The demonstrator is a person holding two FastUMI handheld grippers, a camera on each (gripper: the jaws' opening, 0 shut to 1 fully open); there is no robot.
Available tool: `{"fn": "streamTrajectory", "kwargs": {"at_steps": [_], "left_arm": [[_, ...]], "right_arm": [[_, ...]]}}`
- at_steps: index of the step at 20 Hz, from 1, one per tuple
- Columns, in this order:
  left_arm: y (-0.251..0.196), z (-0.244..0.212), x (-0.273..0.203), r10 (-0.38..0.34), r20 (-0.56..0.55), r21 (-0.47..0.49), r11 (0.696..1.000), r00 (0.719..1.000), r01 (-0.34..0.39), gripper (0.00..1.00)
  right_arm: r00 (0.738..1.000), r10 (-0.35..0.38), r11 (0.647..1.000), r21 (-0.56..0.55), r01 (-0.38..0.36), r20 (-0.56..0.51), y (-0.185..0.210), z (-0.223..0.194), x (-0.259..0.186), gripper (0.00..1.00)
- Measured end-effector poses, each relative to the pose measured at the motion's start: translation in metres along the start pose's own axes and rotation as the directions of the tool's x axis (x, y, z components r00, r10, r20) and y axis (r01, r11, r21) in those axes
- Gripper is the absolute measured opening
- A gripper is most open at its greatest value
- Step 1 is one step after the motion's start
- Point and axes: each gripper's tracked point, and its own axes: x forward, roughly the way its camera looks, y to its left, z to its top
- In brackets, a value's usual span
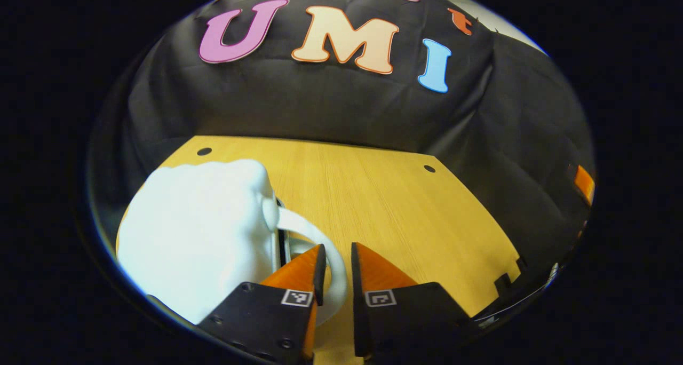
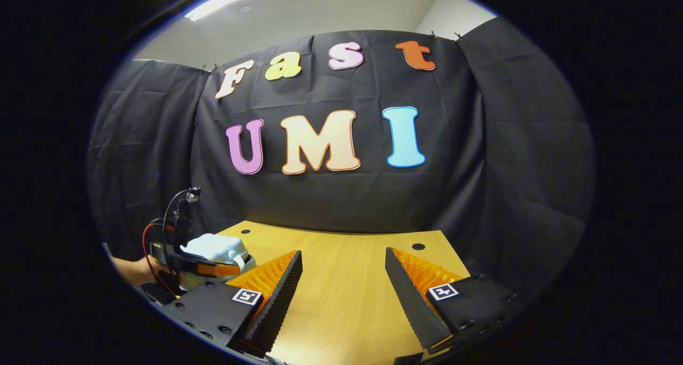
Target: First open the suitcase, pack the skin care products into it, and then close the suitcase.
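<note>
left gripper view puts my left gripper (image 1: 336, 261) nearly clenched around the white suitcase (image 1: 197, 237) handle (image 1: 320, 242) at lower left on the worktop (image 1: 373, 194), so i'd pinch fully, then lift slowly; right gripper (image 2: 344, 279) released.

Suitcase (image 1: 197, 237) seemingly glossy plastic; table (image 1: 373, 205) wood-grained.

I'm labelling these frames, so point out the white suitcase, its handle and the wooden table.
white suitcase (image 1: 197, 231), left gripper view, on its shell.
handle (image 1: 307, 230), left gripper view, on the curved loop above the left gripper (image 1: 336, 263).
wooden table (image 2: 347, 269), right gripper view, on bare top.
</note>
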Motion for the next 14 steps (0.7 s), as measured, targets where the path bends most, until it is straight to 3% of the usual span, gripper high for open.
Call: {"fn": "streamTrajectory", "kwargs": {"at_steps": [1, 3, 4, 6, 7, 11, 14], "left_arm": [[-0.004, 0.014, -0.007, 0.03, 0.061, 0.013, 0.999, 0.998, -0.031, 0.27], [-0.021, 0.05, -0.025, 0.085, 0.196, 0.02, 0.996, 0.977, -0.09, 0.7], [-0.025, 0.068, -0.041, 0.134, 0.264, 0.02, 0.989, 0.955, -0.144, 0.87], [-0.039, 0.118, -0.072, 0.19, 0.409, 0.032, 0.974, 0.892, -0.223, 0.96], [-0.051, 0.14, -0.088, 0.18, 0.467, 0.044, 0.973, 0.866, -0.226, 0.95], [-0.102, 0.213, -0.138, 0.033, 0.633, 0.118, 0.983, 0.773, -0.138, 0.95], [-0.103, 0.245, -0.162, -0.005, 0.692, 0.148, 0.98, 0.722, -0.135, 0.96]], "right_arm": [[1.0, 0.004, 1.0, 0.0, -0.004, 0.016, -0.003, 0.005, -0.001, 0.97], [0.997, 0.012, 1.0, 0.006, -0.013, 0.072, -0.005, 0.024, -0.002, 0.97], [0.995, 0.01, 1.0, 0.011, -0.011, 0.1, -0.006, 0.035, -0.002, 0.98], [0.988, -0.008, 0.999, 0.043, 0.001, 0.155, -0.005, 0.057, -0.001, 0.98], [0.984, -0.018, 0.998, 0.064, 0.006, 0.179, -0.001, 0.068, -0.003, 0.94], [0.955, -0.035, 0.996, 0.087, 0.01, 0.295, 0.018, 0.115, -0.008, 0.97], [0.938, -0.078, 0.991, 0.127, 0.037, 0.336, 0.028, 0.133, -0.013, 0.97]]}}
